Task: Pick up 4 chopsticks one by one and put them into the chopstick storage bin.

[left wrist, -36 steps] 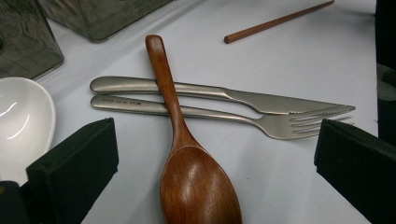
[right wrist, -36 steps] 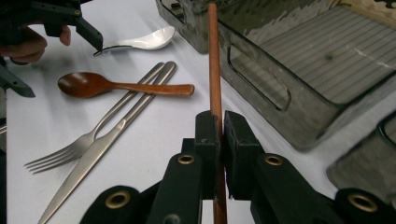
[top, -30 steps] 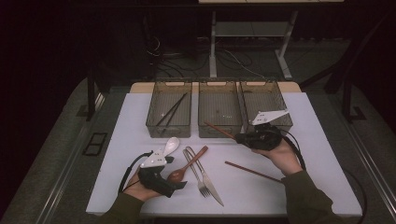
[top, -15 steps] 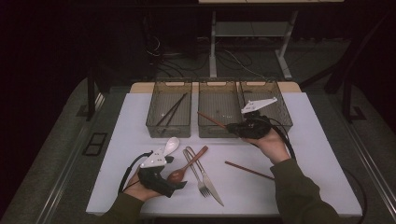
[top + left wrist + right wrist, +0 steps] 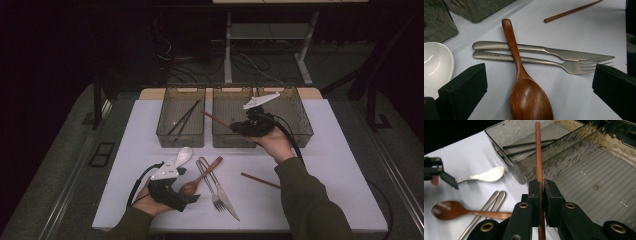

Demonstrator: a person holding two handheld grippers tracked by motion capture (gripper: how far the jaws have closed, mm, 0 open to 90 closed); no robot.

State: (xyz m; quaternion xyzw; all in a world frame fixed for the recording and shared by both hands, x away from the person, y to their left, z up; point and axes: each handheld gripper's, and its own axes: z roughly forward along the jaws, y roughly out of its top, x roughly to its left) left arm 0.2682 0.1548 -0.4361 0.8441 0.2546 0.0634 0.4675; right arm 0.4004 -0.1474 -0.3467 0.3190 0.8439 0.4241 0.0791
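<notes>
- High view: at centre right, the right gripper (image 5: 235, 127) is held over the middle of three clear ribbed plastic bins (image 5: 233, 136), clamped on a slim reddish wooden chopstick (image 5: 216, 119). At lower left, the left gripper (image 5: 192, 197) rests on the white table (image 5: 340, 165).
- Left gripper view: blocky black jaws are spread apart around a glossy rounded wooden spoon (image 5: 525, 95) lying across a brushed-steel knife (image 5: 541, 51) and fork (image 5: 544, 63).
- Right gripper view: the matte pads are pressed on the round-sectioned chopstick (image 5: 539, 157) at centre.

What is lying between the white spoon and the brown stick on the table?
In the high view, between the white spoon and the loose brown chopstick lie a wooden spoon, a fork and a knife, the wooden spoon's handle crossing the two metal pieces.
</notes>
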